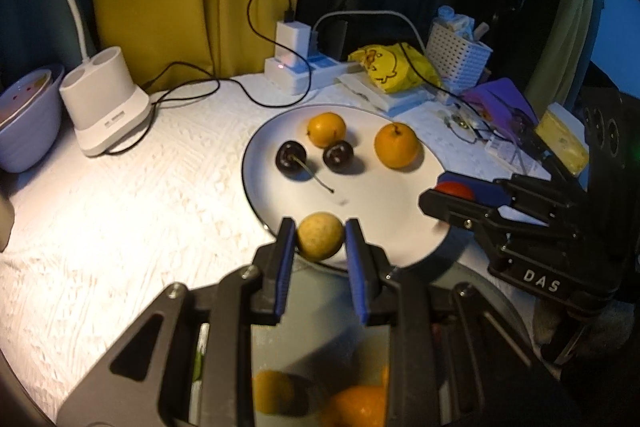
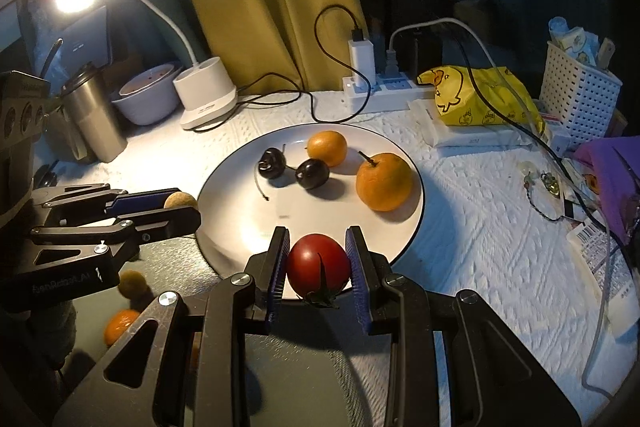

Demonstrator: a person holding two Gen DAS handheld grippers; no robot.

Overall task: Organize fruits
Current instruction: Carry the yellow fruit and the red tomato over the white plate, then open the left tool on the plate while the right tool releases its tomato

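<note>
Tomato [image 2: 318, 267] pinched in right fingers [image 2: 357, 259], longan [image 1: 320, 235] in left fingers [image 1: 285, 247]; "DAS" lettering.

The round white plate with a dark rim [image 2: 414, 227] has bare surface across its lower middle, between the 2 dark cherries [image 2: 294, 167] at upper left and the larger orange citrus fruit [image 2: 384, 181] at right. A smaller orange fruit [image 2: 327, 148] blocks the plate's far edge. Right of the plate, the white textured tablecloth [image 2: 480, 247] lies open up to the cables and beaded trinkets at the frame's right. Behind, the white power strip [image 2: 384, 89] and yellow duck-print bag [image 2: 476, 99] close the back.

The left gripper [image 2: 180, 209] crowds the plate's left rim; the right gripper [image 2: 318, 267] its near rim.
</note>
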